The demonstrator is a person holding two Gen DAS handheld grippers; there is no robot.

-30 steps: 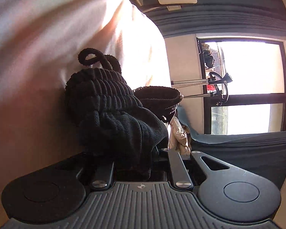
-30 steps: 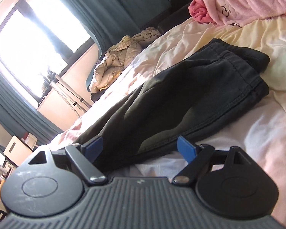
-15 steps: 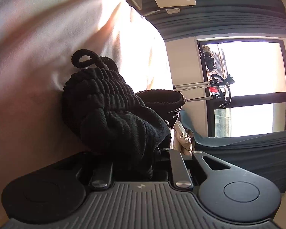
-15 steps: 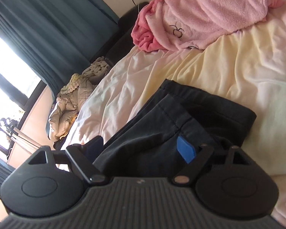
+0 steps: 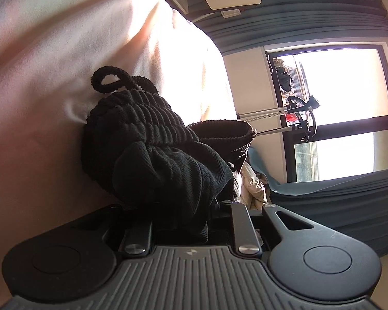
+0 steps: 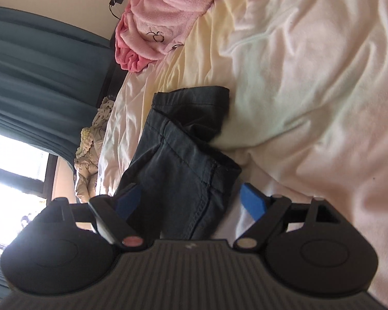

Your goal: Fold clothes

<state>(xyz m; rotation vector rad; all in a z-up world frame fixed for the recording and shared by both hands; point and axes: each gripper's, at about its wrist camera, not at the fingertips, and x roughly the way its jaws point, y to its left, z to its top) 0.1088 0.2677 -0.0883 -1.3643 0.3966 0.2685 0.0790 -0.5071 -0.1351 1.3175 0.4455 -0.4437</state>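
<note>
A black knit garment (image 5: 147, 139) with a ribbed waistband and a drawstring loop (image 5: 108, 80) bunches up between the fingers of my left gripper (image 5: 183, 206), which is shut on it; the cloth hides the fingertips. It rests against the pale bedsheet (image 5: 51, 51). In the right wrist view, dark folded trousers (image 6: 183, 160) lie on the sheet (image 6: 310, 77). My right gripper (image 6: 190, 196) stands open over their near end. Its blue pads (image 6: 251, 199) sit on either side of the cloth, and the right pad is clear of it.
A pink fleece garment (image 6: 163, 13) lies heaped at the far end of the bed. A beige padded jacket (image 6: 88, 160) sits by the bed's edge under teal curtains (image 6: 38, 64). A bright window (image 5: 344, 113) and a metal stand (image 5: 297, 118) are beyond.
My right gripper has rolled and travelled along the trousers to their folded end, still open. The left gripper has hardly moved and keeps the black knit bundle.
</note>
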